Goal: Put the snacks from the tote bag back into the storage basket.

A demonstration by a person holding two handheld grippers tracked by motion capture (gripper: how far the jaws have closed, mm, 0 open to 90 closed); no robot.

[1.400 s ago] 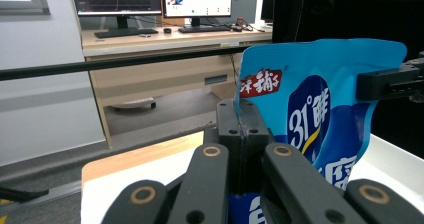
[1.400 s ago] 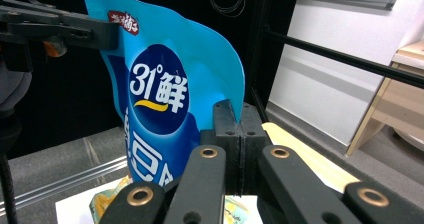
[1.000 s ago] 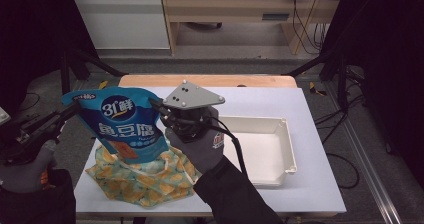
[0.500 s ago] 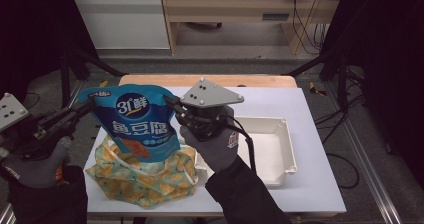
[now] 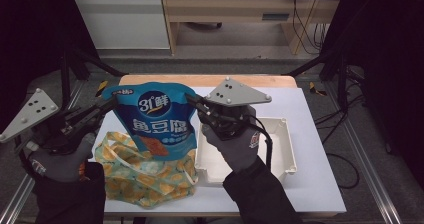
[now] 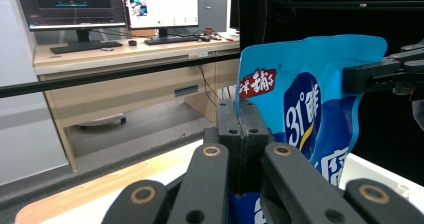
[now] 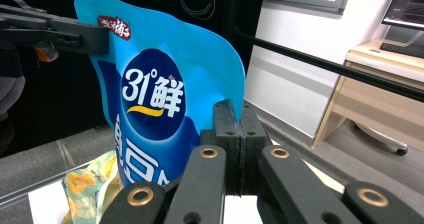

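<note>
I hold pouch (image 5: 159, 121) by its top corners, left gripper (image 5: 111, 105) and right gripper (image 5: 192, 100) both clamped tight; thin edge grips, might slip onto bag (image 5: 145, 176) near the table's front-left corner

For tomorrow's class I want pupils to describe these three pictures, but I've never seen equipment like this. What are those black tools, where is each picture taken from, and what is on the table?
There is no robot here. A person in grey gloves holds a hand-held gripper in each hand: a black tool with two jaws.

The wide picture comes from a fixed camera above the table. The other two come from small cameras riding on the tools, looking along their jaws.

The left hand-held gripper and the right hand-held gripper are both shut on the top corners of a blue snack pouch, which hangs upright between them.

On the white table lie a yellow flowered cloth bag, just below the pouch, and an empty white tray to its right.
</note>
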